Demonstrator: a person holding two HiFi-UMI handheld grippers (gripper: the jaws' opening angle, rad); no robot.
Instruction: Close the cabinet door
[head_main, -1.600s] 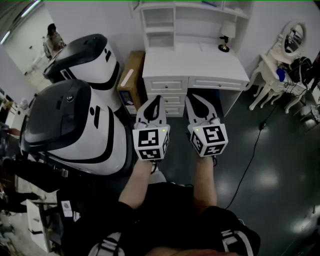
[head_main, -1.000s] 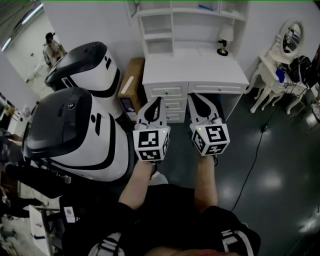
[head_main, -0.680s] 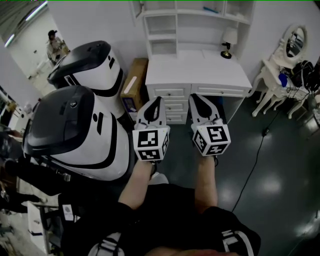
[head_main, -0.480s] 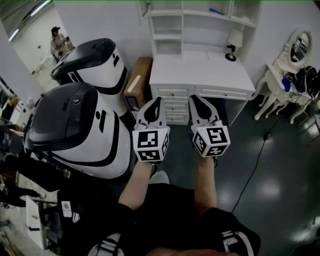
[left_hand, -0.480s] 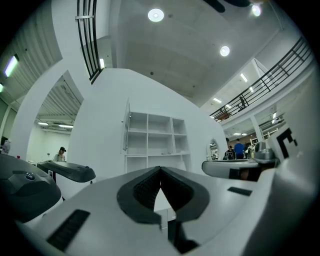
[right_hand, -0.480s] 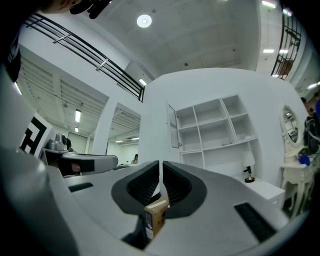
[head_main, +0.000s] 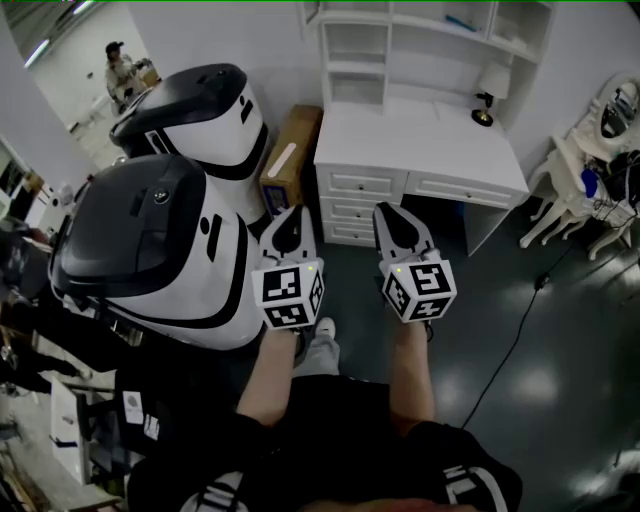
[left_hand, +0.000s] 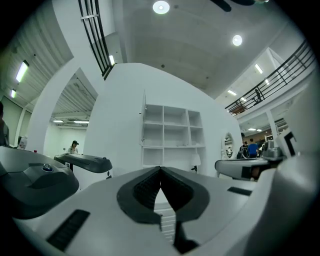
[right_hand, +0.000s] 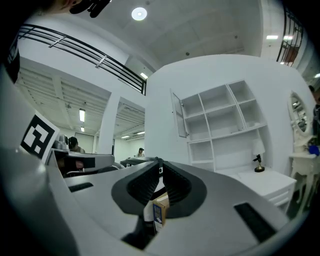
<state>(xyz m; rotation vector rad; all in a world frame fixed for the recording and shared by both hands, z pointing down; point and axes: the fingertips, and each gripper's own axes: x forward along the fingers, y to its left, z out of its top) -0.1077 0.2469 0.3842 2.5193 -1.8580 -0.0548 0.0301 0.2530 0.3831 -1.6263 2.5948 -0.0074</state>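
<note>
Shelving, a white open-fronted unit (right_hand: 220, 125) over a white wooden desk (head_main: 420, 135), sits further right in the head view than before. Its narrow white cabinet door (right_hand: 176, 116) hangs open at its left edge. Clenched on nothing, the left gripper (head_main: 292, 213) and the right gripper (head_main: 386, 208) are well apart from it.

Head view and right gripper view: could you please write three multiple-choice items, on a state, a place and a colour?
1. How is the cabinet door on the hutch? A shut; B swung open; C taken off.
2. Where does the table lamp stand? A on the desk top; B under the desk; C inside the hutch.
3. What colour is the desk? A brown; B black; C white.
B: the door stands out from the hutch's left edge. A: the lamp's base rests on the desk top. C: the desk is white all over.
</note>
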